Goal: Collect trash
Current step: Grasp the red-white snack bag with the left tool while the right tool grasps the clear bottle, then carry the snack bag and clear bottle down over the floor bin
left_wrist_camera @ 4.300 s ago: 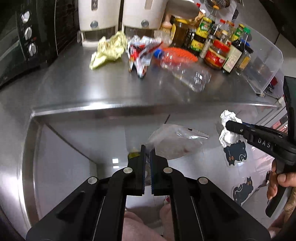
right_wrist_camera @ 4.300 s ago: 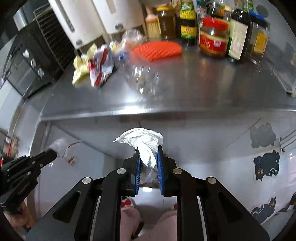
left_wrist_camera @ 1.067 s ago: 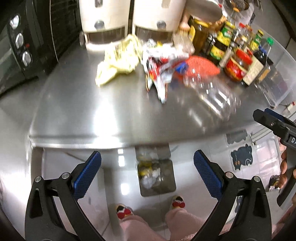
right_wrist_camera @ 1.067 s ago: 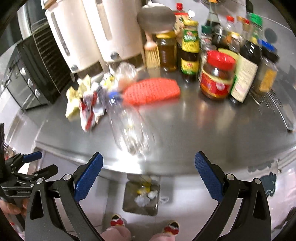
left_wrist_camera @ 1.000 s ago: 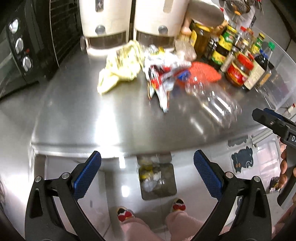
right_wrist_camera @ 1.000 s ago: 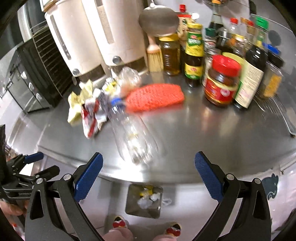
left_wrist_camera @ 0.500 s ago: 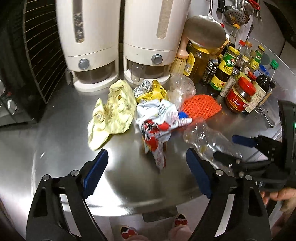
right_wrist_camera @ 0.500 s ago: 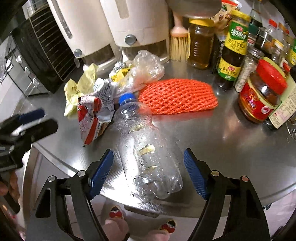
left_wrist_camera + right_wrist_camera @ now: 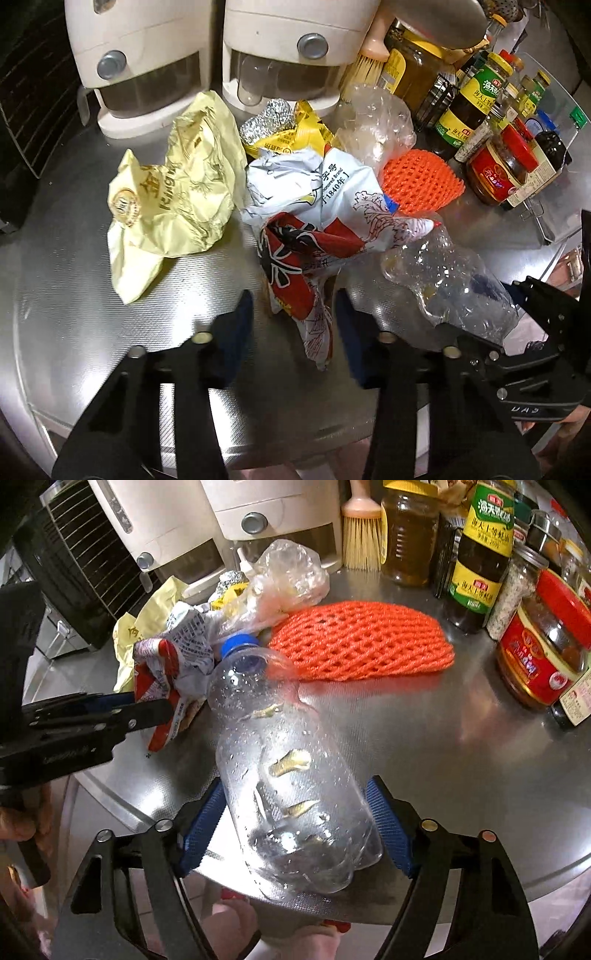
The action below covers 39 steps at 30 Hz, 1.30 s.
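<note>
A pile of trash lies on the steel counter. My left gripper is open, its pads either side of the lower end of a crumpled red-and-white snack wrapper, not closed on it. My right gripper is open, its blue pads flanking the base of a clear plastic bottle with a blue cap, lying on its side near the counter's front edge. The bottle also shows in the left wrist view. A yellow paper wrapper, a clear plastic bag and an orange foam net lie around them.
Two white dispensers stand at the back. Sauce bottles and jars crowd the back right, with a red-lidded jar nearest. A brush stands beside them. A black oven is at the left.
Both grippers dropped their earlier trash, opened, rose to the counter and moved in. The left jaws have narrowed around the snack wrapper; the right jaws have come around the bottle.
</note>
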{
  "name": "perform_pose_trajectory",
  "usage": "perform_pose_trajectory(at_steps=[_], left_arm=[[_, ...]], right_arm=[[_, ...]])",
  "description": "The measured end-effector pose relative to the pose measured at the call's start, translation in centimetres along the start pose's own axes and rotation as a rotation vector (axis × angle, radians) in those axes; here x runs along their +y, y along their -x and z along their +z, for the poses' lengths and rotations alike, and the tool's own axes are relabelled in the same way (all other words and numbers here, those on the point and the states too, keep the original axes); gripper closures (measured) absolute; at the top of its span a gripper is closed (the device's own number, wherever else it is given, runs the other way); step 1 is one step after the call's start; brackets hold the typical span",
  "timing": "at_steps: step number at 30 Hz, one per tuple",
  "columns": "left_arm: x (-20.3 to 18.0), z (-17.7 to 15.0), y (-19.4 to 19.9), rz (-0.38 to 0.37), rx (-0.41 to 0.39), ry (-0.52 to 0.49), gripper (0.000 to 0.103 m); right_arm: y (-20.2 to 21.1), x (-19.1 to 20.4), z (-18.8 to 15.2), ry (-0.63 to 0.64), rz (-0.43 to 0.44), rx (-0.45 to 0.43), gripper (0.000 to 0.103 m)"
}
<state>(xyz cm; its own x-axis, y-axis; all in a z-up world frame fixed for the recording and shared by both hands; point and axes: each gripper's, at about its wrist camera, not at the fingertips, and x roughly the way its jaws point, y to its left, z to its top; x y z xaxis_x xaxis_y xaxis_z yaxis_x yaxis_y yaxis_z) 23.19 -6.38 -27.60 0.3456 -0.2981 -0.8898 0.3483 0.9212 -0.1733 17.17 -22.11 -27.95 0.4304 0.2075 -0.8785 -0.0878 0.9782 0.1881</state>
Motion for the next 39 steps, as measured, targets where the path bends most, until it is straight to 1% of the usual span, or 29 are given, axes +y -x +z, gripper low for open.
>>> perform_pose_trajectory(at_steps=[3, 8, 12, 21, 31, 39], left_arm=[[0.0, 0.1, -0.3, -0.012, 0.006, 0.001, 0.085], [0.1, -0.1, 0.4, -0.007, -0.014, 0.004, 0.089], [0.1, -0.7, 1.3, -0.014, -0.025, 0.006, 0.092], [-0.4, -3.6, 3.9, -0.007, -0.046, 0.007, 0.092], [-0.7, -8.6, 6.7, 0.008, -0.051, 0.013, 0.092], [-0.8, -12.6, 8.7, 0.017, -0.049, 0.045, 0.092]], right_arm=[[0.1, -0.2, -0.4, -0.009, 0.004, -0.006, 0.03], [0.5, -0.2, -0.8, -0.023, 0.012, -0.001, 0.035], [1.2, -0.1, -1.3, -0.026, 0.008, -0.014, 0.037], [3.4, 1.1, -3.1, -0.013, -0.002, -0.046, 0.038], [6.0, 2.4, -6.5, -0.016, 0.013, -0.073, 0.039], [8.4, 3.6, -9.4, -0.007, 0.022, -0.098, 0.039]])
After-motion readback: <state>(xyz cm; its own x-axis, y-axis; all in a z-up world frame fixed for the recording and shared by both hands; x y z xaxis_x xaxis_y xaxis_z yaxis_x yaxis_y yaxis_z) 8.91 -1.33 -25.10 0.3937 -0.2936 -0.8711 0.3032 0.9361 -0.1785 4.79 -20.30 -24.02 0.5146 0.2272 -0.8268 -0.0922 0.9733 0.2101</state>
